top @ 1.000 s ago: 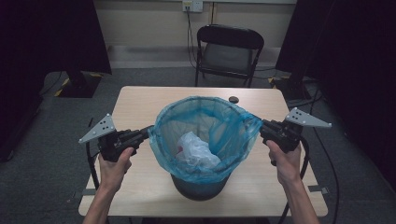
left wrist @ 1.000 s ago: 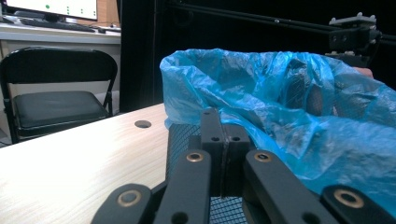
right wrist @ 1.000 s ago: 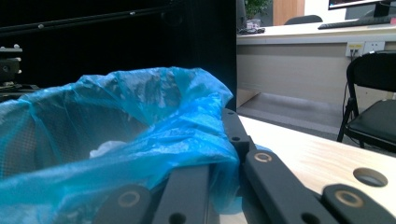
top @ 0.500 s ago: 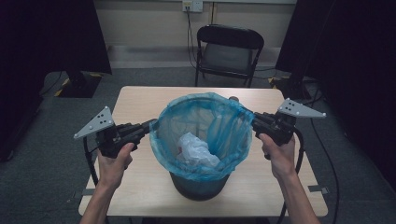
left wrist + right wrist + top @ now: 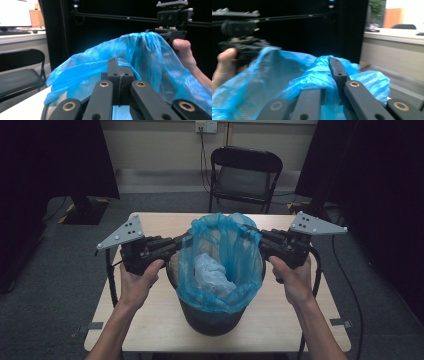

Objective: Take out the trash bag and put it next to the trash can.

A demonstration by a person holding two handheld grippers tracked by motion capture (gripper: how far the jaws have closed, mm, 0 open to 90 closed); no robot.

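blue bin liner (image 5: 220,255), frame centre: rim pinched by left gripper (image 5: 184,240) and right gripper (image 5: 248,232), both clamped on plastic, to lift it from black bin (image 5: 210,320).

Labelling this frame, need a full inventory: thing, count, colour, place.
bin bag: 1, blue, lining the bin, rim pulled up at both sides
bin: 1, black, on the table near its front edge
crumpled paper: 1, white, inside the bin bag
table: 1, light wood, centre of the high view
folding chair: 1, black, behind the table
wall socket: 1, white, on the back wall
left gripper: 1, black, shut on the bag's left rim
right gripper: 1, black, shut on the bag's right rim
hands: 2, each holding a gripper
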